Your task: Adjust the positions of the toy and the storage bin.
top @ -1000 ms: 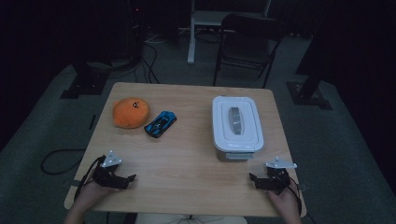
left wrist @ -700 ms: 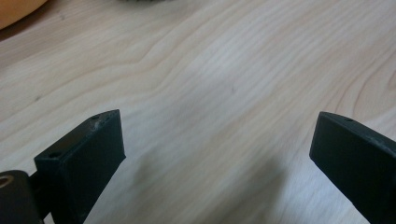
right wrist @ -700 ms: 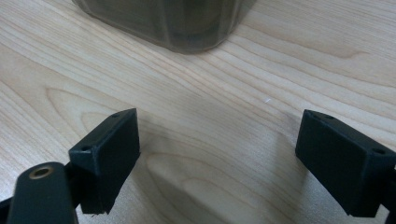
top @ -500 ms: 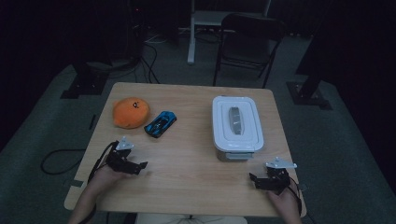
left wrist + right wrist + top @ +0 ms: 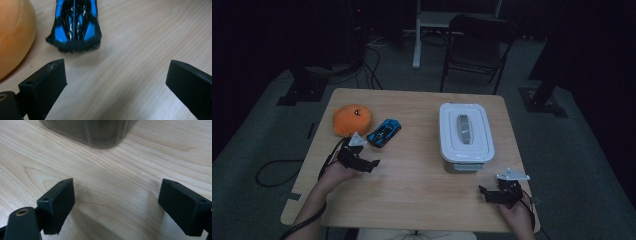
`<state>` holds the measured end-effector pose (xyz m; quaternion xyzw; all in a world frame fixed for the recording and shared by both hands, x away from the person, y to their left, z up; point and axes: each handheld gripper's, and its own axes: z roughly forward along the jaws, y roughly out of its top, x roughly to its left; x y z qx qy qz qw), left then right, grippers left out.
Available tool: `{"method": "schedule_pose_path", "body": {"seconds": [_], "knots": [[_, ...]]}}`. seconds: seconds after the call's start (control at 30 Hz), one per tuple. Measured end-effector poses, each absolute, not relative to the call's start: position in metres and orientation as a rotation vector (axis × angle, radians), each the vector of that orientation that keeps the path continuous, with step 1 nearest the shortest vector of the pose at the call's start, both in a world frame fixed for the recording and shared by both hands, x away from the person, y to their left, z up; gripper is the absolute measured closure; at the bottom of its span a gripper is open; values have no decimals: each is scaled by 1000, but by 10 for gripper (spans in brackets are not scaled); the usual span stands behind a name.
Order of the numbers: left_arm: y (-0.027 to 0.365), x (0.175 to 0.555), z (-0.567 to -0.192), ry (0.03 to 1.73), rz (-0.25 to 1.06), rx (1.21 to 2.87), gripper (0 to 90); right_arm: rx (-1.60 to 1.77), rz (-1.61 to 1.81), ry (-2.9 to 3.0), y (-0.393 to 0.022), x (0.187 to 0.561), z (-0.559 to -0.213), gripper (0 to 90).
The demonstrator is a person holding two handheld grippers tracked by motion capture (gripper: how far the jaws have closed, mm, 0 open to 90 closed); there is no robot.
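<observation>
At the left of the high view, the left tool [image 5: 373, 163] sits low over the pale wooden desk [image 5: 412, 190], jaws spread wide with nothing between them. It points at the small blue and black toy racing car [image 5: 383, 133], which lies just above it in the frame, apart from the jaws and close beside the rounded orange plush toy [image 5: 352, 119]. In the left gripper view the car [image 5: 75, 23] is at the upper left, its blunt end toward the camera and a strip of bare wood before the jaws; I judge the spread is meant to take the car across its width. The plush [image 5: 13, 35] fills the left edge there, so the near jaw has little room on that side.

At the lower right of the high view, the right tool [image 5: 484, 192] rests near the desk's front edge, also released and empty, seemingly parked out of the way. Above it in the frame stands the white rectangular plastic box with its lid on [image 5: 465, 135], well apart from the car; its corner [image 5: 92, 132] shows at the top of the right gripper view.
</observation>
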<state>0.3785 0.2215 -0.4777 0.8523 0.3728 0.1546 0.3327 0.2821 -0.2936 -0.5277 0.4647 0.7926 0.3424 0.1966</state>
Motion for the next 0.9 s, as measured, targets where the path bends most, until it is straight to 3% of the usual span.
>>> {"method": "schedule_pose_path", "body": {"seconds": [0.9], "knots": [[174,454,-464,980,443,2318,51,1301,959,2220,-294,282,-528,132]]}}
